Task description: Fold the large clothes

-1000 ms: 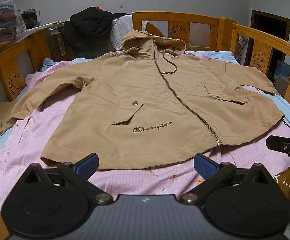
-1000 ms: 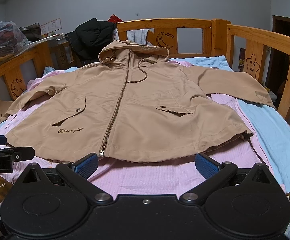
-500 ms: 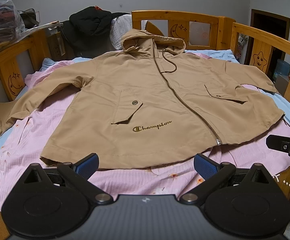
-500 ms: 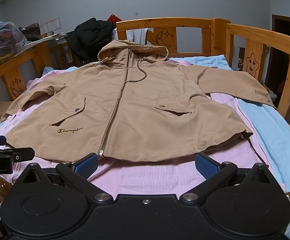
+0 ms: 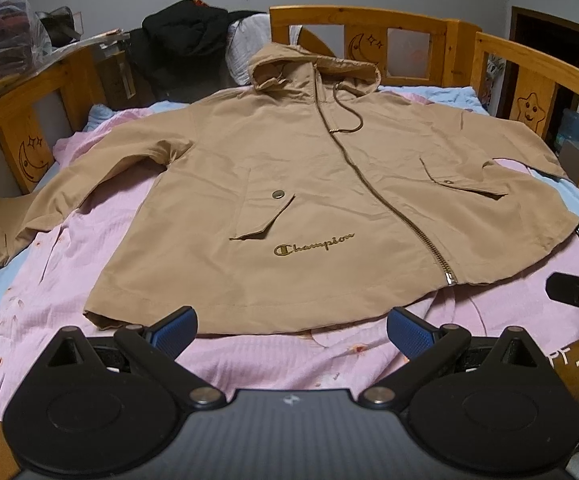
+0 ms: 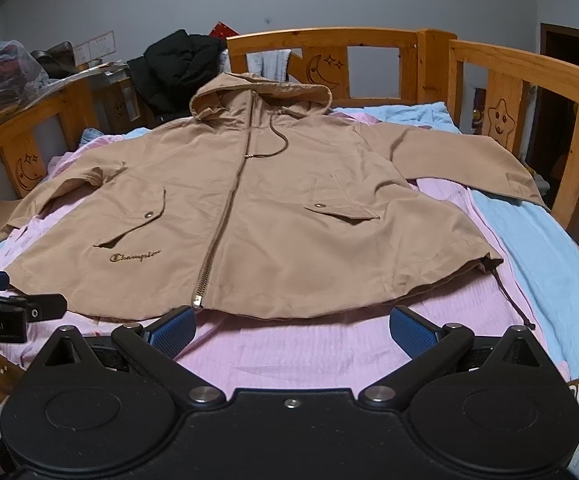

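Tan hooded jacket [image 5: 289,208] spread flat, zipped, on pink sheet [image 5: 89,272] | left gripper [image 5: 291,330] fingers wide, empty | right gripper [image 6: 292,330] fingers wide, empty

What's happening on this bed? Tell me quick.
A person holds a two-finger gripper in each hand, set to fold a tan hooded jacket. It lies spread flat, front up and zipped, sleeves out to the sides, on a pink sheet on the wooden bed. The left gripper and right gripper both hover open just short of the jacket's hem, touching nothing. No fold has been made yet.
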The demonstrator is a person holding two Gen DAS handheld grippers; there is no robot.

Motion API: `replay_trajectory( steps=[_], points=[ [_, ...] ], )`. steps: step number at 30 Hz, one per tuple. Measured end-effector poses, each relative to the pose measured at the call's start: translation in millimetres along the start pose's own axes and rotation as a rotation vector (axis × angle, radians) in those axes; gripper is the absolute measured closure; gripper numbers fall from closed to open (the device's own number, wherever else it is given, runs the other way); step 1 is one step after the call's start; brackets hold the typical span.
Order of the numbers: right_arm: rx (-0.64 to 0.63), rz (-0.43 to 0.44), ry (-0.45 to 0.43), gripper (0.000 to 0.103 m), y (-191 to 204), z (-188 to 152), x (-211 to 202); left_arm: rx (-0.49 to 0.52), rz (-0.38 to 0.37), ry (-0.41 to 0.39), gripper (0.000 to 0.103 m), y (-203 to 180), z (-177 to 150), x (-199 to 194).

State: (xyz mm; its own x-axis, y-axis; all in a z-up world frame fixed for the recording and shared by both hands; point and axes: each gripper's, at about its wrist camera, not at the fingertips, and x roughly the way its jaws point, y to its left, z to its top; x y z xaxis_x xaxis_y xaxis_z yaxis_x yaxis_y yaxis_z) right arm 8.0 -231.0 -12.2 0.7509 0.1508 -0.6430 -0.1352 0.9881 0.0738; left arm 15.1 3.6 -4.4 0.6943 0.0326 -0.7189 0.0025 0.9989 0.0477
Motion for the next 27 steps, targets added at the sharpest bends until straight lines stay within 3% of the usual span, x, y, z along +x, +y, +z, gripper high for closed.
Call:
replay_trajectory(
  steps=[11,15,19,23,27],
  points=[
    [0.101,-0.038,0.048,0.000,-26,33,15,0.048,0.084,0.108,0.000,5,52,12],
    [0.141,-0.032,0.005,0.000,-49,60,20,0.062,0.082,0.156,0.000,3,82,25],
    [0.252,-0.066,-0.098,0.000,-94,92,31,0.022,0.027,0.141,0.000,-3,105,45],
    [0.388,-0.110,-0.131,0.001,-149,126,72,-0.007,-0.044,0.140,0.000,-9,117,76],
    [0.636,-0.190,-0.136,0.012,-202,146,131,0.028,-0.060,0.133,0.000,-15,123,106]
  ],
)
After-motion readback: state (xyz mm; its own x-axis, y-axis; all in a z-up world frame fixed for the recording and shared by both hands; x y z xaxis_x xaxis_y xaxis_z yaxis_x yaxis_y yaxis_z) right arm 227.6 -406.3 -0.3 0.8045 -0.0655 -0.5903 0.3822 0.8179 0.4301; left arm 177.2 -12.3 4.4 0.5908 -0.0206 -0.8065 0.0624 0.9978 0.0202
